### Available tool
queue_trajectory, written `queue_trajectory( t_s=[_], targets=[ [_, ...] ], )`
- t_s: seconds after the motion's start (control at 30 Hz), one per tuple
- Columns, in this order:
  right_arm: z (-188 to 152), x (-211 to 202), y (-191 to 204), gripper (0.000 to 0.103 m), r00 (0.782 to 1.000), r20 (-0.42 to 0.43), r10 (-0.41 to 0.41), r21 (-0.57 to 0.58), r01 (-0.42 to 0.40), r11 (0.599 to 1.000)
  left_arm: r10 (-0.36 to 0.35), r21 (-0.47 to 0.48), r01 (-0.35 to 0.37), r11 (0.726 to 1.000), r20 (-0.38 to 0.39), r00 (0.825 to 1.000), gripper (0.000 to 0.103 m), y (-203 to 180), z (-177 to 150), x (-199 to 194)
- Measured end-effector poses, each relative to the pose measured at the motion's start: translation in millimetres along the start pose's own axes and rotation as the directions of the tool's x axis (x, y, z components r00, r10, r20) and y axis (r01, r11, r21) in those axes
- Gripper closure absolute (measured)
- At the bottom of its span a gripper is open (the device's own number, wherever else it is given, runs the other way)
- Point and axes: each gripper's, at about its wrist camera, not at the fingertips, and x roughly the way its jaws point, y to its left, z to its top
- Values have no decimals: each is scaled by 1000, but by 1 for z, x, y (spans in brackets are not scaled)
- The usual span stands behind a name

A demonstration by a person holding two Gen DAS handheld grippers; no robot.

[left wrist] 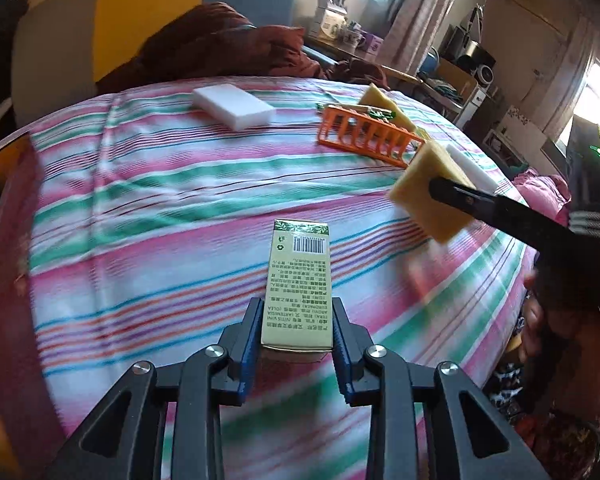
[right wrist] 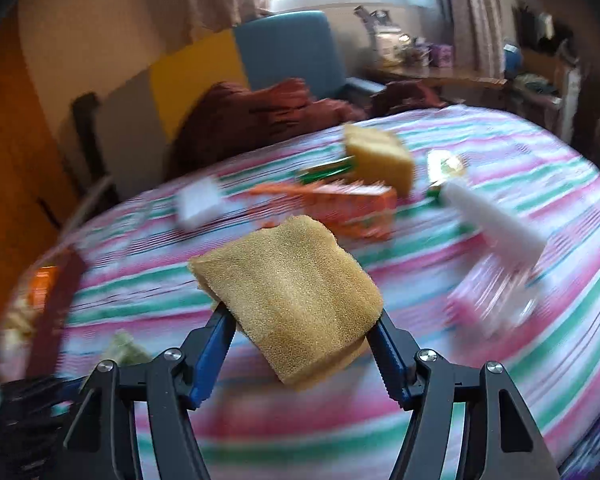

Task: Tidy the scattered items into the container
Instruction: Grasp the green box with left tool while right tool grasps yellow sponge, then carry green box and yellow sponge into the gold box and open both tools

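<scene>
the left gripper (left wrist: 296, 322) is clamped on a pale green printed carton (left wrist: 299, 280) (barcode side up) above the striped bedsheet (left wrist: 140, 200). the right gripper (right wrist: 302, 334) squeezes a yellow sponge (right wrist: 288, 300) in the air, near the orange slatted basket (left wrist: 370, 136), which holds another sponge (left wrist: 384, 106).

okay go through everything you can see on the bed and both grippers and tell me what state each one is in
Left gripper: shut on the green box, held off the bed.
Right gripper: shut on a yellow sponge, lifted.
Orange basket: on the striped bedspread, with another yellow sponge sticking up in it.
White foam block: lying flat, outside the basket.
</scene>
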Motion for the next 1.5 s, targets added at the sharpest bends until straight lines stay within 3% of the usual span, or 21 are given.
queue_trajectory(
  t_s=[0.13,0.2,0.27,0.37,0.53,0.67,0.73,0.8,0.93,1.1,1.33,1.5],
  targets=[
    [-26,-11,31,35,993,-57,105,21,-104,994,42,13,-42,999,26,999,72,11,-17,-22],
    [-39,-12,45,34,993,-79,85,2,-85,996,52,8,-52,999,35,998,72,15,-24,-29],
    [-48,-13,61,32,998,-64,14,-54,-18,998,55,3,-55,998,31,998,71,17,-28,-28],
    [-54,-14,74,28,998,-53,-34,-103,28,994,48,-21,-48,999,5,999,59,21,-31,-21],
    [-50,-12,69,24,998,-54,-38,-102,32,994,29,-24,-28,999,29,999,57,20,-31,-21],
    [-41,-6,66,19,997,-72,6,-109,-13,994,11,-29,-10,1000,34,999,57,23,-30,-21],
    [-39,-1,67,21,996,-85,25,-129,-36,991,4,-23,-3,1000,40,999,57,24,-28,-20],
    [-39,3,69,29,994,-106,34,-142,-49,989,8,-19,-7,1000,45,999,70,25,-27,-20],
    [-40,-1,77,35,996,-92,12,-156,-27,987,-10,-7,10,1000,52,999,71,24,-28,-24],
    [-26,-15,91,35,996,-51,76,-97,-81,992,-26,0,26,1000,139,990,71,28,-24,-62],
    [-2,-19,154,35,985,4,171,-105,-169,980,48,-97,-26,995,237,970,71,71,-14,-108],
    [19,2,207,35,963,-19,267,-73,-268,961,155,-228,-100,969,235,960,71,126,-12,-118]
  ],
)
